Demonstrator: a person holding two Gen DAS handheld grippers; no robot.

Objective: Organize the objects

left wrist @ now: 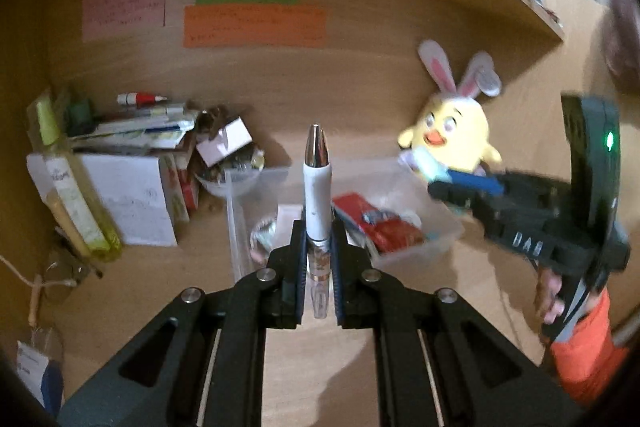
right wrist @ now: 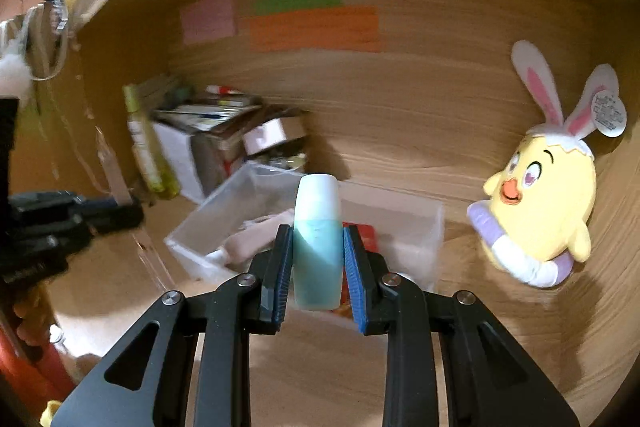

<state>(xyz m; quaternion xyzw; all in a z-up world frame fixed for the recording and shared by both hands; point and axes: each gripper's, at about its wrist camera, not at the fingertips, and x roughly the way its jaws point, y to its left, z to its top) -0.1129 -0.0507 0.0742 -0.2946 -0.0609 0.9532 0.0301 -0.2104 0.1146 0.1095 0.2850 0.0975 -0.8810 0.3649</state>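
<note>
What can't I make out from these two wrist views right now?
- Writing on the coloured notes: blurred in both views.
- Clear bin contents: partly hidden by the teal bottle in the right gripper, and by the pen in the left gripper.
- Book pile titles: too small, blurred.

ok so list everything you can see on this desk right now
pen: 1, white and silver, clamped in left hand-held gripper
bottle: 1, teal, clamped in right hand-held gripper
clear bin: 1, translucent, desk centre
chick plush: 1, yellow with bunny ears, against back panel at right
paper notes: 3, pink, green, orange, on back panel
book pile: 1, mixed, left corner
left hand-held gripper: black, shut
right hand-held gripper: black, shut
</note>
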